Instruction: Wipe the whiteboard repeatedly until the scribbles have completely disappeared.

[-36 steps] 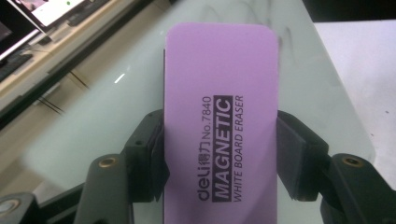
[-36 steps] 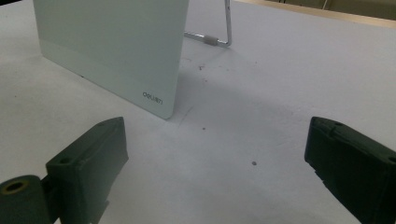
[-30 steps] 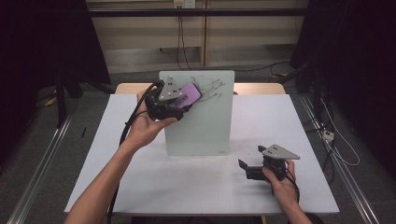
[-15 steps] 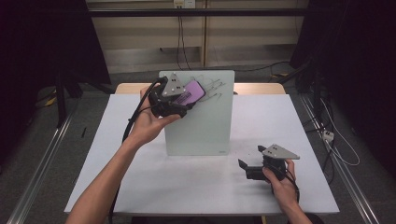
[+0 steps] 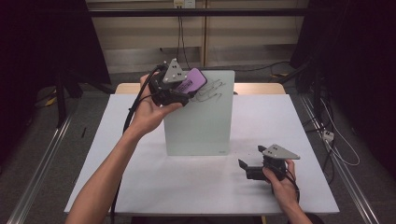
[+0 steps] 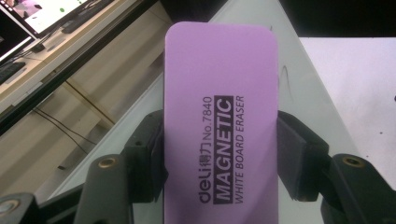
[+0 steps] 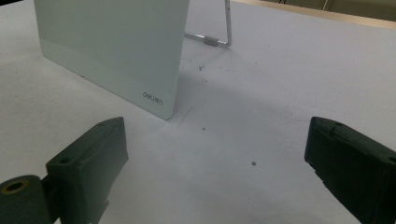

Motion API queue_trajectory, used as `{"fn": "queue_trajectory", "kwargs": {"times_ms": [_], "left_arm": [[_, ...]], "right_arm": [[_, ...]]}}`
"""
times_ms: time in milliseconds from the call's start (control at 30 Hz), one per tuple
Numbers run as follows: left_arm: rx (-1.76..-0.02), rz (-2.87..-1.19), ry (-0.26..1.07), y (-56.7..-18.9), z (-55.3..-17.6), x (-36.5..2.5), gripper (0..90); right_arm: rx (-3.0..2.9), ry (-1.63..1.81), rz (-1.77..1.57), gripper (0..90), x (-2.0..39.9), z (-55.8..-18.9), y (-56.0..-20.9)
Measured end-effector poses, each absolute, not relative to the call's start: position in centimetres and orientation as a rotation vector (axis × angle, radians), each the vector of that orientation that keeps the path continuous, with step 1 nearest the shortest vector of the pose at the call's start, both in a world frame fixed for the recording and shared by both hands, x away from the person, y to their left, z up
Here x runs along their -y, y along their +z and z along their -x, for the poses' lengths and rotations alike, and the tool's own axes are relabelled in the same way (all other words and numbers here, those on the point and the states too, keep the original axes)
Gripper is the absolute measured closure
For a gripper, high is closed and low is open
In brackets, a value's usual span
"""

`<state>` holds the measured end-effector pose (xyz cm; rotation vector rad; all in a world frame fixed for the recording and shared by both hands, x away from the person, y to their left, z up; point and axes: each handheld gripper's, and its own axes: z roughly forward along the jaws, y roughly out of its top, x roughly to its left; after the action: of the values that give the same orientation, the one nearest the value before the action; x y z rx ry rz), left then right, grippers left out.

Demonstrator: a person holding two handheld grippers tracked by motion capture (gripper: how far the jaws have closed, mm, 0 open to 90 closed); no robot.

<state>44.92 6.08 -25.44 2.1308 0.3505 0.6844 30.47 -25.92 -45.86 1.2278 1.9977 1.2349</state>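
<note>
The left gripper (image 5: 180,84) pinches a purple magnetic whiteboard eraser (image 6: 219,116) by its long sides, holding it at the upper left corner of the glass whiteboard (image 5: 201,126), just left of the black scribbles (image 5: 212,89) on it. The board stands upright on the white table (image 5: 140,177). To the board's lower right, the right gripper (image 5: 247,167) rests on the table, jaws spread wide with nothing between them.

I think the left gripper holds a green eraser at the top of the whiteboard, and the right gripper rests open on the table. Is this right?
Not quite: the eraser is purple, not green, as the left gripper view shows. The rest stands: the left gripper holds it at the top of the whiteboard, and the right gripper rests open on the table.
</note>
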Motion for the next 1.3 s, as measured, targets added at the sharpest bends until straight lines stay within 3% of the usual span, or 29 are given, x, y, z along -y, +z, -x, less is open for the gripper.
{"fn": "queue_trajectory", "kwargs": {"times_ms": [367, 800, 1300], "left_arm": [[-0.303, -2.222, 0.713, -26.8, -44.0, -4.3, 40.8], [-0.267, -2.262, 0.616, -29.9, -43.0, -3.4, 40.8], [-0.305, -2.192, 0.614, -26.9, -44.5, -3.8, 40.8]], "right_arm": [[-1.996, 1.235, -1.223, 6.1, 25.9, -30.4, -45.8], [-1.996, 1.235, -1.22, 6.1, 25.9, -30.4, -45.8], [-1.997, 1.24, -1.224, 6.1, 25.9, -30.4, -45.8]]}}
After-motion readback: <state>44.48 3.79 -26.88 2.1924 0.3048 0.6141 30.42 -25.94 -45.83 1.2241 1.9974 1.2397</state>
